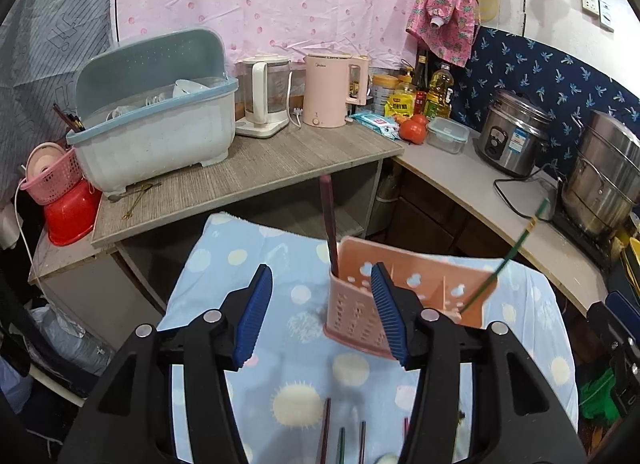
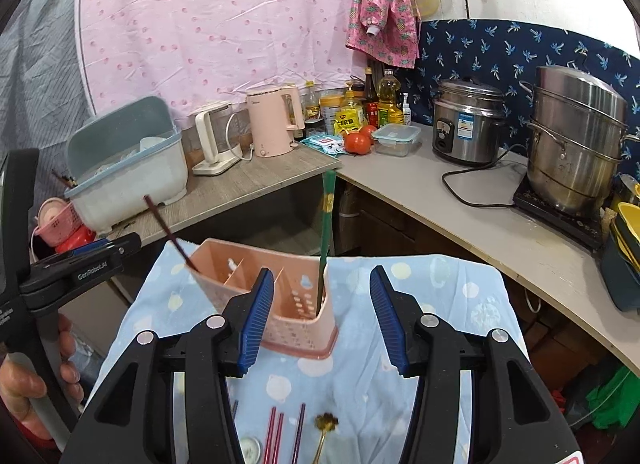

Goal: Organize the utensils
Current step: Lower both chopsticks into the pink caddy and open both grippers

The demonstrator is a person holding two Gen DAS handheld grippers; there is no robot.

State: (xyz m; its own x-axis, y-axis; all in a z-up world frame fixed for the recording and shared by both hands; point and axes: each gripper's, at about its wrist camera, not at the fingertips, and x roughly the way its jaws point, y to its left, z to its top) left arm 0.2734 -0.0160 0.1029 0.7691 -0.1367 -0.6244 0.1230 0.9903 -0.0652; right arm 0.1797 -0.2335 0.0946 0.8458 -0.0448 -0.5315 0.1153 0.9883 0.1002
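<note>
A pink slotted utensil holder (image 1: 352, 316) (image 2: 296, 324) stands on the blue dotted cloth (image 1: 280, 276) (image 2: 440, 304). A dark red chopstick (image 1: 329, 224) (image 2: 168, 230) stands in one end compartment and a green chopstick (image 1: 508, 256) (image 2: 326, 232) leans in the other. My left gripper (image 1: 322, 268) is open just short of the holder, nothing between its fingers. My right gripper (image 2: 322, 271) is open too, empty, beside the holder's green-chopstick end. Loose chopsticks (image 1: 326, 428) (image 2: 276, 436), a gold spoon (image 2: 326, 424) and a white spoon (image 2: 250, 448) lie on the cloth under the grippers.
A blue-grey dish rack (image 1: 160, 136), a glass kettle (image 1: 266, 96) and a pink kettle (image 1: 326, 90) stand on the wooden counter (image 1: 248, 172) behind. A rice cooker (image 2: 468, 124) and steamer pot (image 2: 576, 140) occupy the right counter. A hand (image 2: 32, 384) holds the left gripper's handle.
</note>
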